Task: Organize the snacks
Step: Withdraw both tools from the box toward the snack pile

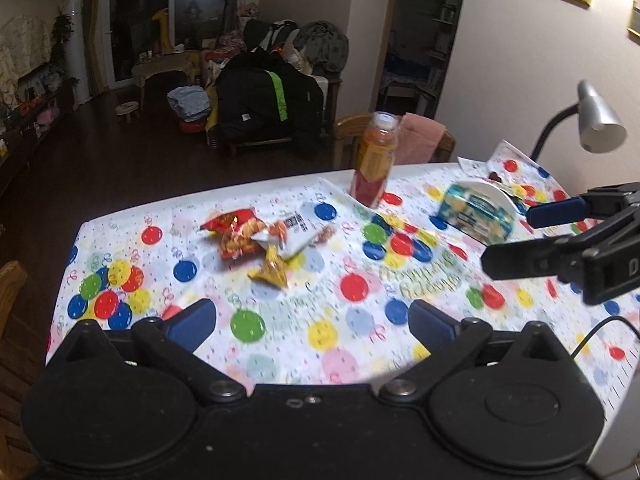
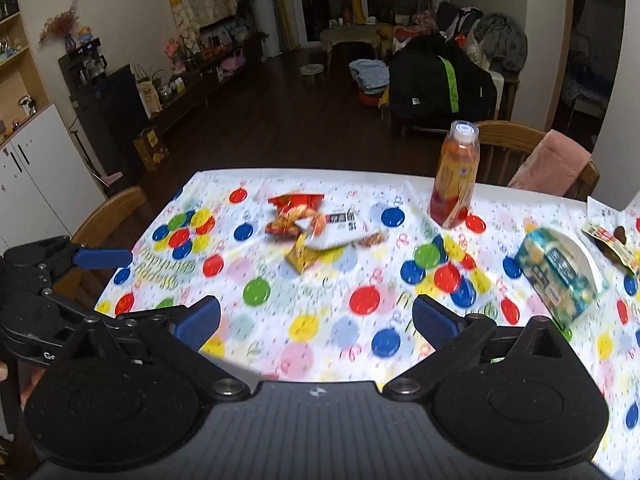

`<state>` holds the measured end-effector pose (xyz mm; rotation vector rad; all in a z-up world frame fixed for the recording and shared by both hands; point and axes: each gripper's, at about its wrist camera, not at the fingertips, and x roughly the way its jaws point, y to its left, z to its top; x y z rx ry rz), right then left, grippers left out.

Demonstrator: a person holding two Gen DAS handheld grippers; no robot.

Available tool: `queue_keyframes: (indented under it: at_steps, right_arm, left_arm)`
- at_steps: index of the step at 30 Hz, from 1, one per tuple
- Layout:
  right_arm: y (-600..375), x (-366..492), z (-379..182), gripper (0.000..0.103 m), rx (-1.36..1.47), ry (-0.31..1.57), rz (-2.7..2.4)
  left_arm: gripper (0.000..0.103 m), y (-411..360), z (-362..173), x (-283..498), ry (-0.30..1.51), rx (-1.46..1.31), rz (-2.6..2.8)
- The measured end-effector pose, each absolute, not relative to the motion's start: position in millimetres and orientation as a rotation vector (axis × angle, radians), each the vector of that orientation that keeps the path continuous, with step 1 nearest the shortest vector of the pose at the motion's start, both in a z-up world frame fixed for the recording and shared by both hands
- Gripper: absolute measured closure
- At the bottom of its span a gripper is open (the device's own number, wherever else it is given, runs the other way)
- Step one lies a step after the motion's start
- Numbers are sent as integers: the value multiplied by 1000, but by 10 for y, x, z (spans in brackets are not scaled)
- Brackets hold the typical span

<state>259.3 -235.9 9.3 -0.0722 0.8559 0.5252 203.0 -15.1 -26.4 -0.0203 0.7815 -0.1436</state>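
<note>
A small heap of crinkled foil snack packets lies toward the far side of the table: a red packet (image 2: 294, 210) at the back, a white packet with black print (image 2: 340, 228) lapped over it, and a yellow packet (image 2: 303, 258) poking out at the heap's 6 o'clock. The white packet's long axis runs roughly 9 to 3 o'clock in the right wrist view, while the yellow one points its corner toward the cameras; blur hides their print. At about 2 o'clock from the heap an orange drink bottle with a white cap (image 2: 456, 176) stands upright, well apart from it, and farther round at 4 o'clock sits a teal-patterned tissue pack (image 2: 556, 276), all on a white tablecloth with coloured balloon dots (image 2: 320, 320). The left gripper (image 1: 312, 320) and right gripper (image 2: 316, 320) both hover above the cloth with jaws spread wide, holding nothing. The step looks like the first reach; taking the topmost white packet by a free edge, across its short side, should avoid dragging the others.
</note>
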Motion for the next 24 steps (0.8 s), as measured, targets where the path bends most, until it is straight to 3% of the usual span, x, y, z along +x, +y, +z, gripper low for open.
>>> queue_keyframes:
  at_steps: [15,24]
  right_arm:
    - [-2270,3762,-167,0,-84,870,535]
    - [-1993,4390,-546,0,-115,994,525]
  left_arm:
    - [2,-77,-663,2910,853,-30,-65]
    - [6,-102,-1002,3276,899,-1,-58]
